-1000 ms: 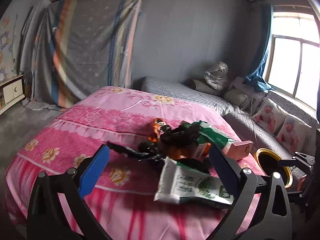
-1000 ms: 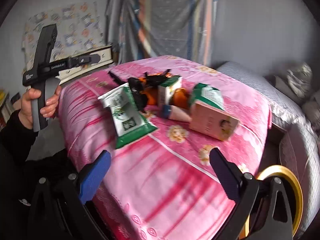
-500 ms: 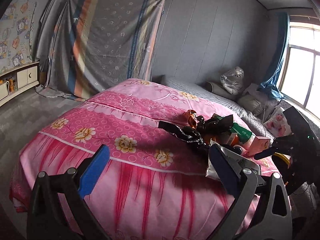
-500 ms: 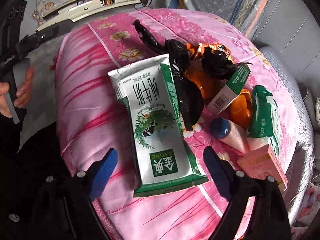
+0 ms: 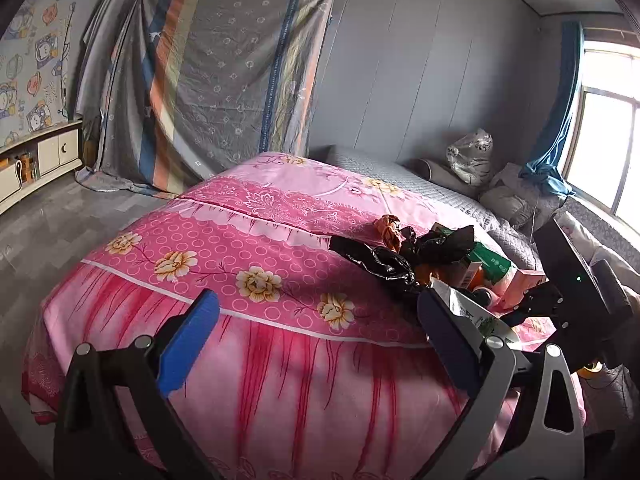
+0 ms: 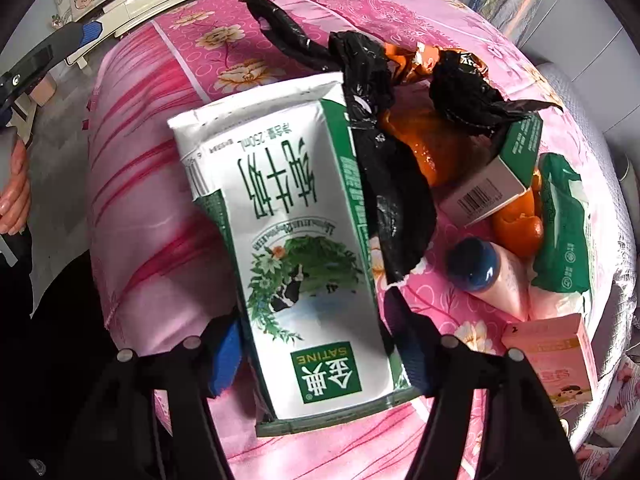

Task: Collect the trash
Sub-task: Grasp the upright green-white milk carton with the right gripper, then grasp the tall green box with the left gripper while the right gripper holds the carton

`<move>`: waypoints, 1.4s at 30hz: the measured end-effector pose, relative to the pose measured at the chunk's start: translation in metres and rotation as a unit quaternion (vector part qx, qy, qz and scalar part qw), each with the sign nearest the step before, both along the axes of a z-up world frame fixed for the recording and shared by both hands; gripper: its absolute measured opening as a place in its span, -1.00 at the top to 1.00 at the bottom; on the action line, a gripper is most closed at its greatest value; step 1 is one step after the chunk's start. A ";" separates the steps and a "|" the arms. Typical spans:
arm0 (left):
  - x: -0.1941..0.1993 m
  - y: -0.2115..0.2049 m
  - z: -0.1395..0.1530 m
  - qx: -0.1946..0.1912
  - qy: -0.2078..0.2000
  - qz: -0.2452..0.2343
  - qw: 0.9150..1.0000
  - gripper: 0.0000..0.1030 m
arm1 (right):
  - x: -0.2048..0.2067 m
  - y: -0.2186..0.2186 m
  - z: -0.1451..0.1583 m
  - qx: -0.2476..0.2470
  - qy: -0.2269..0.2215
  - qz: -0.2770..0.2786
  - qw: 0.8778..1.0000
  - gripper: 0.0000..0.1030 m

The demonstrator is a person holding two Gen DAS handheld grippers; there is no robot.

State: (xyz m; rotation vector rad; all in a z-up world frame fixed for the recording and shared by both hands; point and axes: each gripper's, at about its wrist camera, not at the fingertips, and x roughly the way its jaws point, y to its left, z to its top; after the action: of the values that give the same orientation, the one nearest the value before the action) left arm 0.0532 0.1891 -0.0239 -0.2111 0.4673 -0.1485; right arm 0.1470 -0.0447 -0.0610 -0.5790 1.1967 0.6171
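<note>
Right claw (image 6: 316, 354) closing astride milk carton (image 6: 296, 248), contact unclear; left claw (image 5: 316, 340) released.

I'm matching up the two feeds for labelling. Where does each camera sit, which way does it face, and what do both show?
Left wrist: on the left gripper, looking nearly level across the pink bed toward the draped wall; its open jaws frame the view.
Right wrist: on the right gripper, looking steeply down on the milk carton, which lies between its closing jaws; a hand shows at left.
Shared: carton, black bag, bed.
</note>
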 end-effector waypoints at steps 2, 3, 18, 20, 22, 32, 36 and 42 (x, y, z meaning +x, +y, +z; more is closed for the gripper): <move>0.001 -0.003 0.002 0.008 0.001 -0.002 1.000 -0.84 | 0.003 -0.004 0.003 0.025 0.021 -0.008 0.999 -0.11; 0.001 -0.005 0.002 0.013 0.002 -0.003 1.000 -0.84 | 0.003 -0.008 0.007 0.041 0.029 -0.012 0.999 -0.10; 0.011 -0.056 0.011 0.059 0.020 -0.056 0.996 -0.84 | -0.056 -0.171 0.097 0.300 -0.045 -0.156 0.940 -0.11; 0.015 -0.073 0.010 0.067 0.028 -0.078 0.994 -0.84 | -0.070 -0.197 0.096 0.327 -0.064 -0.182 0.925 -0.11; 0.019 -0.090 0.010 0.078 0.030 -0.095 0.992 -0.84 | -0.084 -0.218 0.094 0.349 -0.075 -0.206 0.911 -0.11; 0.089 -0.169 0.024 0.101 0.063 -0.174 0.978 -0.84 | -0.117 -0.257 0.077 0.393 -0.085 -0.231 0.886 -0.11; 0.106 -0.182 0.027 0.106 0.073 -0.177 0.976 -0.84 | -0.126 -0.267 0.076 0.404 -0.092 -0.238 0.878 -0.11; 0.101 -0.214 0.029 0.101 0.087 -0.203 0.970 -0.84 | -0.127 -0.284 0.069 0.421 -0.095 -0.256 0.865 -0.11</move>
State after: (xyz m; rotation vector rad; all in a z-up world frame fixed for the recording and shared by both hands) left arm 0.1540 -0.0253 0.0055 0.0765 0.6930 -0.4828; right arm 0.0202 -0.3284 0.0084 0.4117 0.7330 0.5378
